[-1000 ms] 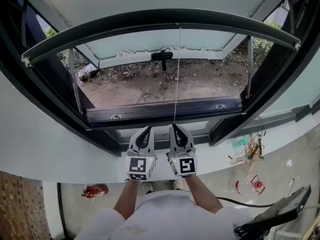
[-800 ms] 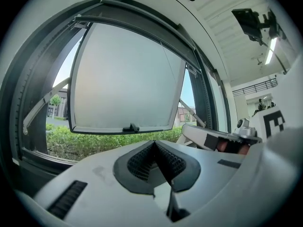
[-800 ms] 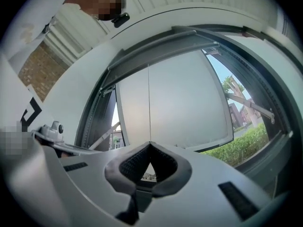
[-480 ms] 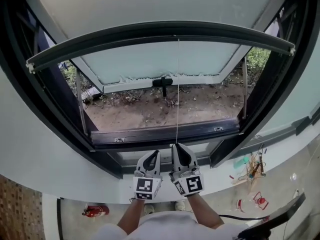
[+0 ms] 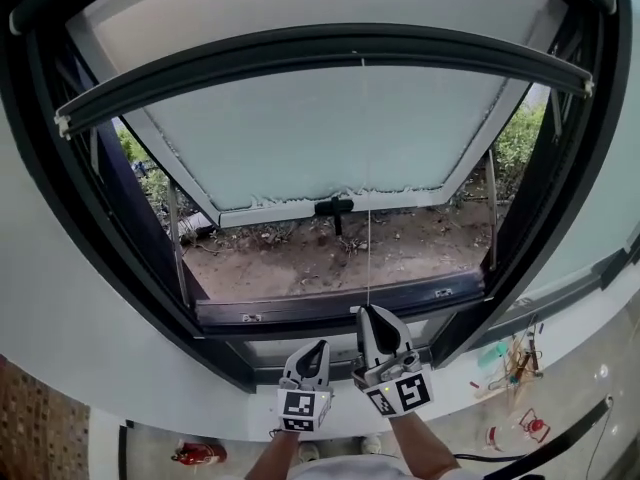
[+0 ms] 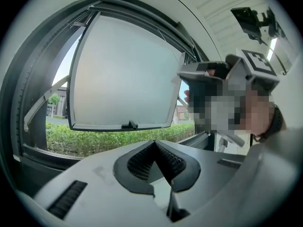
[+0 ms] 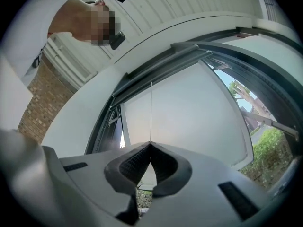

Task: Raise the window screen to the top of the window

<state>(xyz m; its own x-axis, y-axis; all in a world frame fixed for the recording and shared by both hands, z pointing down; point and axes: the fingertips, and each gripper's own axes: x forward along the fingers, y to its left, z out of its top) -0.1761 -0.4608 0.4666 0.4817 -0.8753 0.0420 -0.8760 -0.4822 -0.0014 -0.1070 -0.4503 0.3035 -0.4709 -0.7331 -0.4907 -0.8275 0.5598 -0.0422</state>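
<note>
Currently my right claw (image 5: 372, 315) is clenched on the thin pull cord (image 5: 368, 258), which runs straight up to the window screen's dark bottom rail (image 5: 320, 40). Pinching the cord lets me steer that rail without reaching it. The rail sits high in the window frame (image 5: 280, 308), probably just short of the top. My left claw (image 5: 318, 350) is clenched on nothing, idle beside the right.

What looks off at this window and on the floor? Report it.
The frosting on the open pane ends in a ragged lower edge just above the handle. On the floor, a red extinguisher seems to lie on its side at the left, and loose clutter is scattered at the right.
</note>
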